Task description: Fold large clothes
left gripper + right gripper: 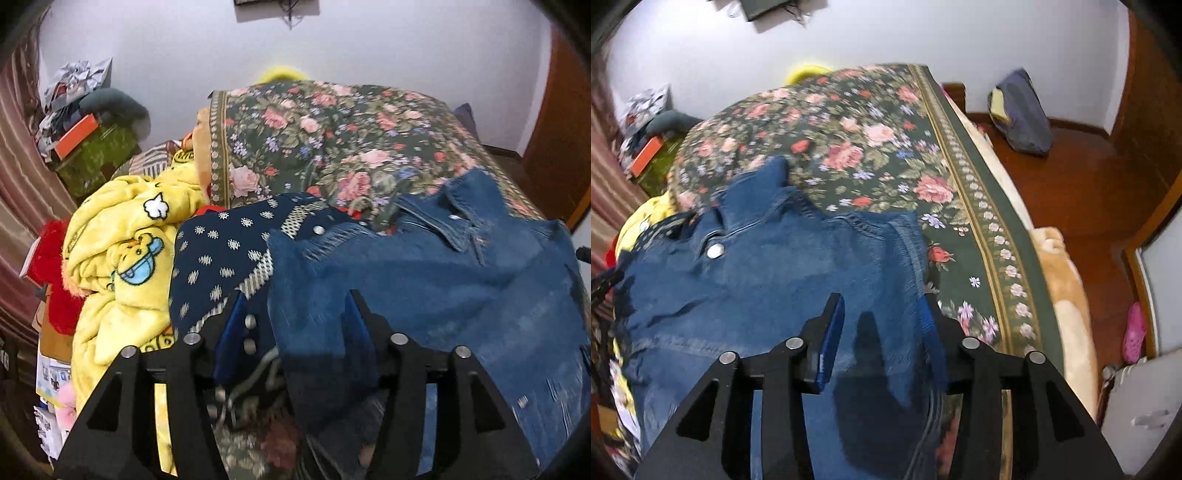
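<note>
A blue denim jacket (424, 280) with a frayed hem and metal buttons lies spread on a floral bedspread (332, 140). My left gripper (295, 314) is open over the jacket's left edge; a fold of denim hangs across its right finger. The jacket also fills the right wrist view (768, 273), collar toward the far left. My right gripper (886, 321) is open above the jacket's right edge, with the frayed edge draped over its right finger.
A navy patterned garment (221, 258) and a yellow cartoon blanket (122, 251) lie left of the jacket. A red plush item (51, 273) and boxes sit at the far left. The bed's right edge (1015, 258) drops to a wooden floor (1089, 192) with a grey bag (1023, 114).
</note>
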Demonstrator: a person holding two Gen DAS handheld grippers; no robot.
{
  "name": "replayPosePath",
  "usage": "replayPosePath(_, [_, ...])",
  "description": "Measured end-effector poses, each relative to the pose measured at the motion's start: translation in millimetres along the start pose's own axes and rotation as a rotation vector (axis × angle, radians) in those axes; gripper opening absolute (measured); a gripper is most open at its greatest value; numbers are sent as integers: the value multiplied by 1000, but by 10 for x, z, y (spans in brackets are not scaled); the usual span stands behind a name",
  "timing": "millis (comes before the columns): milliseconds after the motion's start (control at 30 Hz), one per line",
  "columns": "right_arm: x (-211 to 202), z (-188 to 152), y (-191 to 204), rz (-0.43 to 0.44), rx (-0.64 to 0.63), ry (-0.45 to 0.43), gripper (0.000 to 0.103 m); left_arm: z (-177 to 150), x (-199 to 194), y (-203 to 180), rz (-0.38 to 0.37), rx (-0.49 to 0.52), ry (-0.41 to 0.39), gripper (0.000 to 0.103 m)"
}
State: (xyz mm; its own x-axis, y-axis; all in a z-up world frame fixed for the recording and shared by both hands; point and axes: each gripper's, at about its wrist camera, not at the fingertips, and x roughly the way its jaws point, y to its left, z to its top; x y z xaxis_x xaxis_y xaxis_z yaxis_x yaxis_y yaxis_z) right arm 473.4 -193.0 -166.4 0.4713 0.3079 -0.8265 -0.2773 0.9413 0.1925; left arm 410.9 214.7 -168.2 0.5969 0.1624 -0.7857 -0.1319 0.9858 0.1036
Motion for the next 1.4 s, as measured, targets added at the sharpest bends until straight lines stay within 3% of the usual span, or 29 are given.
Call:
replayPosePath(167, [-401, -153, 204, 9, -53, -33, 44, -177, -412, -149, -24, 52, -33, 58])
replayPosePath(233, [-546, -208, 265, 12, -65, -58, 52, -252, -571, -202, -37, 71, -47, 60])
replayPosePath(400, [-881, -397, 440, -27, -127, -94, 54, -478, -941, -264, -61, 104, -80, 69])
replayPosePath(533, [-1098, -573, 581, -66, -171, -118, 76, -686, -1163, -246, -85, 117, -84, 78])
replayPosePath(633, [-1202, -708, 652, -95, -203, -130, 79, -842, -1246, -178, -102, 96, -71, 89])
replayPosePath(967, [-1115, -1173, 599, -90, -194, -35, 80, -1452, -1011, 96, -197, -36, 95, 92])
replayPosePath(1200, [-828, -1533, 242, -92, -81, 97, 80, -1880, -693, 168, -276, -120, 220, 92])
replayPosePath(1400, [-698, -1726, 33, -28, 7, 169, 80, -2187, -435, 153, -346, -209, 317, 92])
